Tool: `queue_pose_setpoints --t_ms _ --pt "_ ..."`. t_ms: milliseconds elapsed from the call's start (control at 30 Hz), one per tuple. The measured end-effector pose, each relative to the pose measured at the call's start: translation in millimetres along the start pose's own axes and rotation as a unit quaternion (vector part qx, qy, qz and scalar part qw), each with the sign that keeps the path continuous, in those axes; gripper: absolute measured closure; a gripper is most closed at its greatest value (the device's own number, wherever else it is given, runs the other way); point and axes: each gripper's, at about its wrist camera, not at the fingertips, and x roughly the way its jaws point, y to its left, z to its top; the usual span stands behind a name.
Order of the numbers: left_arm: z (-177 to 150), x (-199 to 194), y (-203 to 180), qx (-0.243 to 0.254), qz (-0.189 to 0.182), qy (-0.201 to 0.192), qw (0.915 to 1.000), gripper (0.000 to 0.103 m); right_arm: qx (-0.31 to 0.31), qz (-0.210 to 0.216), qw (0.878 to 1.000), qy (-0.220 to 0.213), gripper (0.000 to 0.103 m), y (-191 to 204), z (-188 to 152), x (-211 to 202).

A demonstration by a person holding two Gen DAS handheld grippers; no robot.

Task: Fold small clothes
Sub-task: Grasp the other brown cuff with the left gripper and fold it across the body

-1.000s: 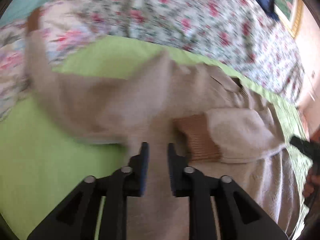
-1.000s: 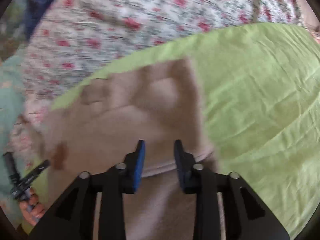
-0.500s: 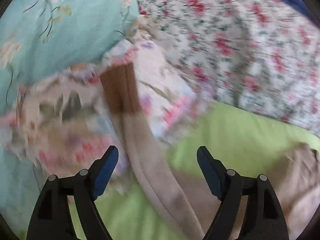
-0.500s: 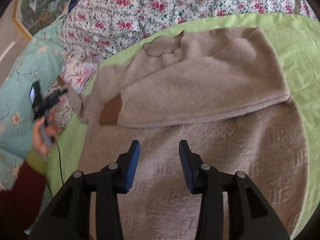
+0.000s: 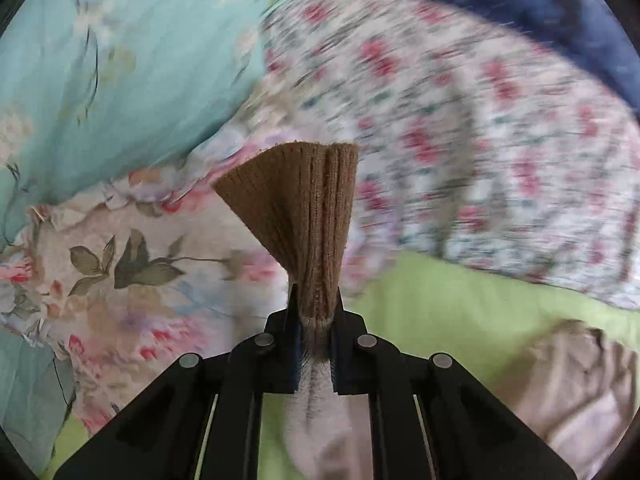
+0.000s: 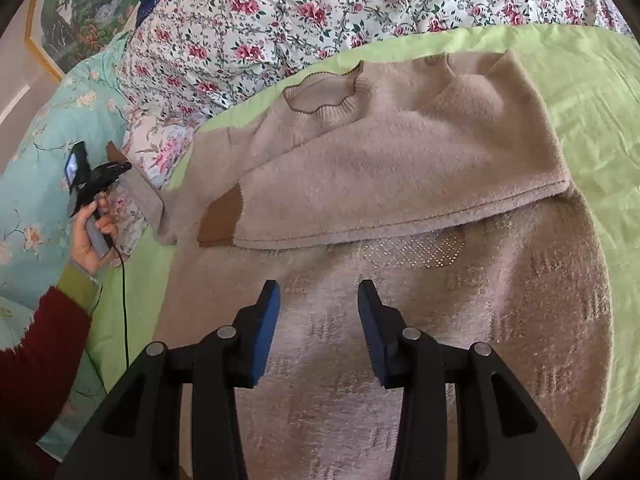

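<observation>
A beige knit sweater point(image 6: 400, 168) lies on a green sheet point(image 6: 592, 92), neck to the far side. Its right side and sleeve are folded across the body, the brown cuff point(image 6: 220, 216) resting at the left. My left gripper point(image 5: 315, 308) is shut on the other sleeve's brown ribbed cuff point(image 5: 304, 208), which fans out past the fingertips. In the right wrist view that gripper point(image 6: 100, 172) holds the sleeve out to the left of the sweater. My right gripper point(image 6: 319, 300) is open and empty above the sweater's lower body.
A floral quilt point(image 6: 300, 8) lies along the far side. Teal floral bedding point(image 5: 120, 60) and a flowered pillow point(image 5: 120, 272) lie to the left. A framed picture point(image 6: 76, 12) hangs at the far left. A dark blue cloth point(image 5: 560, 12) lies at the back.
My left gripper swung left off the sweater body, opened wide, then shut on the left sleeve's brown cuff. My right gripper opened and drew back from the folded right side.
</observation>
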Motion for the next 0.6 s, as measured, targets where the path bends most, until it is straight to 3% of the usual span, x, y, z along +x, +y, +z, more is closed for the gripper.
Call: queue_pose_setpoints --t_ms 200,367,500,600 --pt "-33 -71 -81 0.035 -0.110 -0.014 0.9932 0.094 0.013 0.014 1.000 -0.021 0.061 -3 -4 -16" --pt "-76 -104 -181 0.088 -0.209 -0.004 0.9739 0.094 0.031 0.007 0.999 -0.039 0.061 -19 -11 -36" --pt "-113 -106 -261 0.128 -0.260 0.022 0.9568 0.094 0.048 -0.001 0.998 -0.052 0.061 -37 -15 -49" --pt "-146 -93 -316 0.161 -0.275 0.048 0.9465 0.094 0.063 -0.008 0.996 -0.064 0.061 -54 -18 -59"
